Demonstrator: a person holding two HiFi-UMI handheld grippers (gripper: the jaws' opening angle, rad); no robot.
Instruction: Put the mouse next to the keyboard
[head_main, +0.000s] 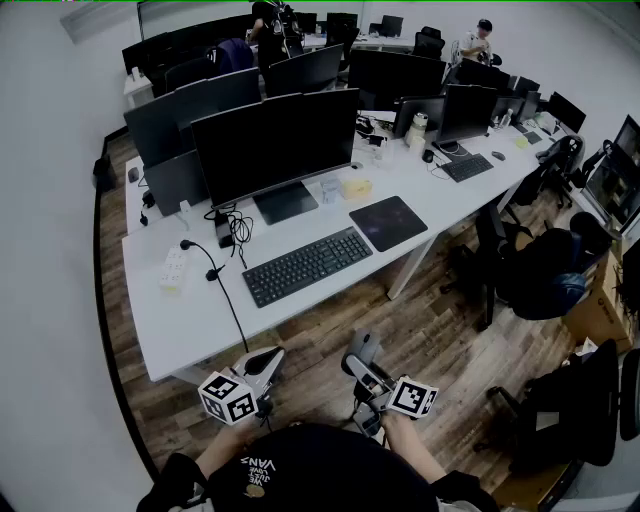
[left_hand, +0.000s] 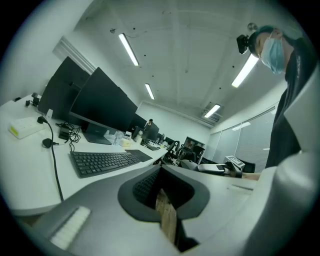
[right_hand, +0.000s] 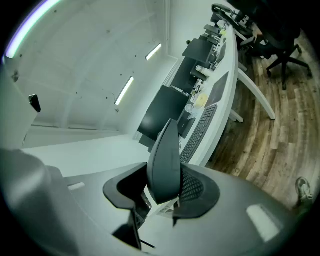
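Note:
A dark grey mouse (right_hand: 165, 160) stands on edge between the jaws of my right gripper (right_hand: 162, 192), which is shut on it. In the head view that gripper (head_main: 365, 368) hovers over the wooden floor, just in front of the white desk (head_main: 200, 325), with the mouse (head_main: 362, 350) at its tip. The black keyboard (head_main: 307, 266) lies on the desk in front of a large monitor (head_main: 275, 145), and it also shows in the left gripper view (left_hand: 102, 162). My left gripper (head_main: 265, 362) hangs near the desk's front edge, shut, with nothing in it.
A dark mouse pad (head_main: 388, 221) lies right of the keyboard. A white power strip (head_main: 176, 268) and a black cable (head_main: 228, 305) sit to its left. Black office chairs (head_main: 545, 265) stand on the floor at the right. More desks with monitors fill the back.

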